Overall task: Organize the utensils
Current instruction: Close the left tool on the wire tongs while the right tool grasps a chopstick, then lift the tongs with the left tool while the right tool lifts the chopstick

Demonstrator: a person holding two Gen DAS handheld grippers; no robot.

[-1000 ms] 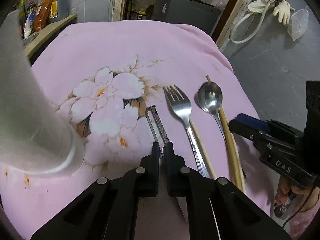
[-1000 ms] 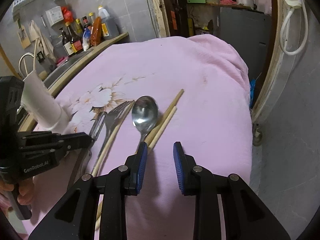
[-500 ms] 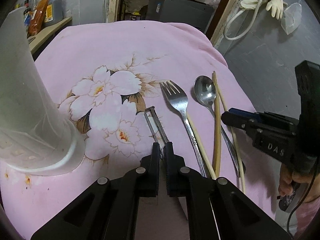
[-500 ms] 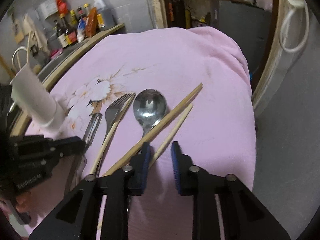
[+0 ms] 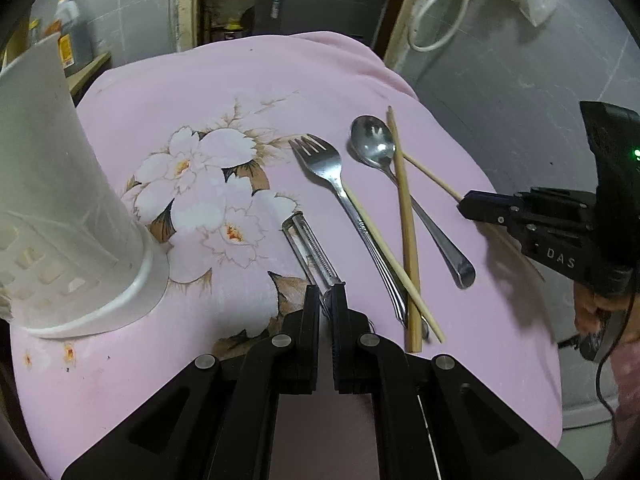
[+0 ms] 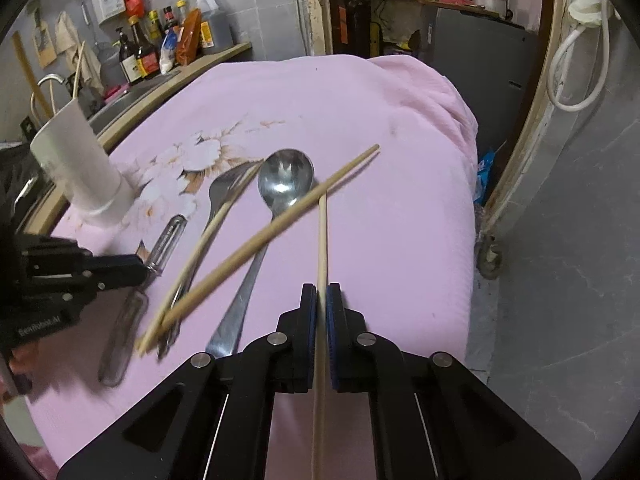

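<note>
Your right gripper is clamped on 1 chopstick right of the spoon, while your left gripper pinches the peeler left of it.

Your tabletop cloth is pale pink with a white-and-brown flower print. Holder cup is plain white. Fork, spoon and peeler are shiny silver steel. Chopsticks are light tan wood. Your left tongs are matte black; right tongs are black with blue pads. Wall behind is grey tile.
</note>
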